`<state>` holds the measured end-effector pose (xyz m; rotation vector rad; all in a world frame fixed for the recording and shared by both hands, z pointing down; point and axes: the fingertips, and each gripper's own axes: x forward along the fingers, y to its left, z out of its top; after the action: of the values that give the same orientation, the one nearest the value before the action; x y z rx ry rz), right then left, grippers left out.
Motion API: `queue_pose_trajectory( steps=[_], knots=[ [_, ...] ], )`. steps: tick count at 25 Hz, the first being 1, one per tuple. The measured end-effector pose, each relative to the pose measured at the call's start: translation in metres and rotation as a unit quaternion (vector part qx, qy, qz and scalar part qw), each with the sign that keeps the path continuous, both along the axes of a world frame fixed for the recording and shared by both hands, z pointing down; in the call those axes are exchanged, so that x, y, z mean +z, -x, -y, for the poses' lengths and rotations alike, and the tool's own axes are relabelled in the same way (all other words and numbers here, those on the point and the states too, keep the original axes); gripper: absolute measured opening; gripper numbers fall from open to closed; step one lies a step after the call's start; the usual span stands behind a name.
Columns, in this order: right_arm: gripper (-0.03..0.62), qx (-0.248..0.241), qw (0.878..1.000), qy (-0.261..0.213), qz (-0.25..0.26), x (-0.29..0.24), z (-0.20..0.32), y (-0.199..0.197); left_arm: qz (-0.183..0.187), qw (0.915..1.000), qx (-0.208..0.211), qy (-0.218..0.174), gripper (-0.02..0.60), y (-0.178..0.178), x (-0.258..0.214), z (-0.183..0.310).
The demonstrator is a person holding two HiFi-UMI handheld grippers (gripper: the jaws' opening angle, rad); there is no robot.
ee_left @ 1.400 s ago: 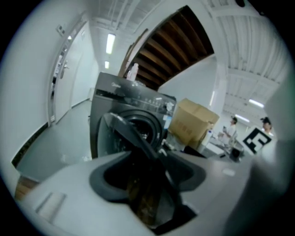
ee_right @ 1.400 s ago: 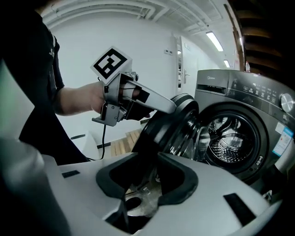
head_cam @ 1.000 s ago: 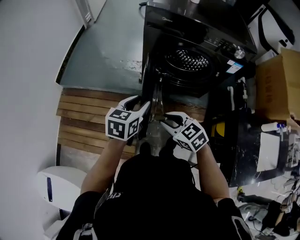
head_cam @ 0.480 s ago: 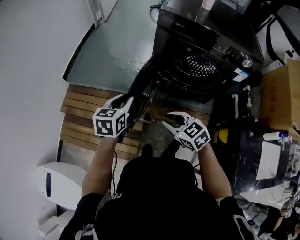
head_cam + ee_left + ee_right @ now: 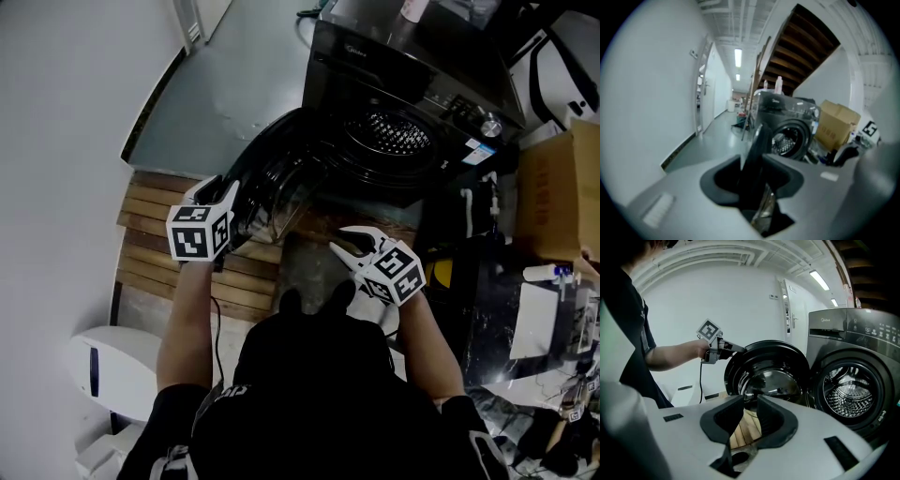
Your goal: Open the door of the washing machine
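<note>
Currently: door stands open, left of the washing machine, its rim clamped in my left gripper, jaws just easing wider. Right gripper parted, just narrowing, empty. Free room over the left wooden slats; my torso hides the near floor.

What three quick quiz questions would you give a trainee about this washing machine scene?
1. Which gripper has the rim of the washing machine door between its jaws?
2. True or false: the door is shut.
3. Below the door lies: A carpet; B wooden slats; C grass.

Key
1. The left gripper; its jaws have just eased open a little but still hold the rim.
2. False.
3. B.
</note>
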<state>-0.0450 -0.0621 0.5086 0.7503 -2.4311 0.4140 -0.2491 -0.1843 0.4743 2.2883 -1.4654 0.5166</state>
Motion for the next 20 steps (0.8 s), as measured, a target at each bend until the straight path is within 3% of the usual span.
queue_pose_trajectory(
  steps=[11, 14, 20],
  knots=[
    [0.048, 0.008, 1.0, -0.017, -0.011, -0.01, 0.007, -0.014, 0.032, 0.9973, -0.053, -0.038, 0.133, 0.024, -0.014, 0.012],
    [0.037, 0.016, 0.999, -0.031, 0.0, -0.017, 0.013, -0.023, 0.039, 0.995, -0.066, -0.064, 0.132, 0.016, -0.031, 0.009],
    [0.009, 0.047, 0.997, -0.051, 0.034, -0.036, 0.035, -0.05, 0.007, 0.9943, -0.057, -0.09, 0.127, -0.021, -0.06, 0.012]
  ],
)
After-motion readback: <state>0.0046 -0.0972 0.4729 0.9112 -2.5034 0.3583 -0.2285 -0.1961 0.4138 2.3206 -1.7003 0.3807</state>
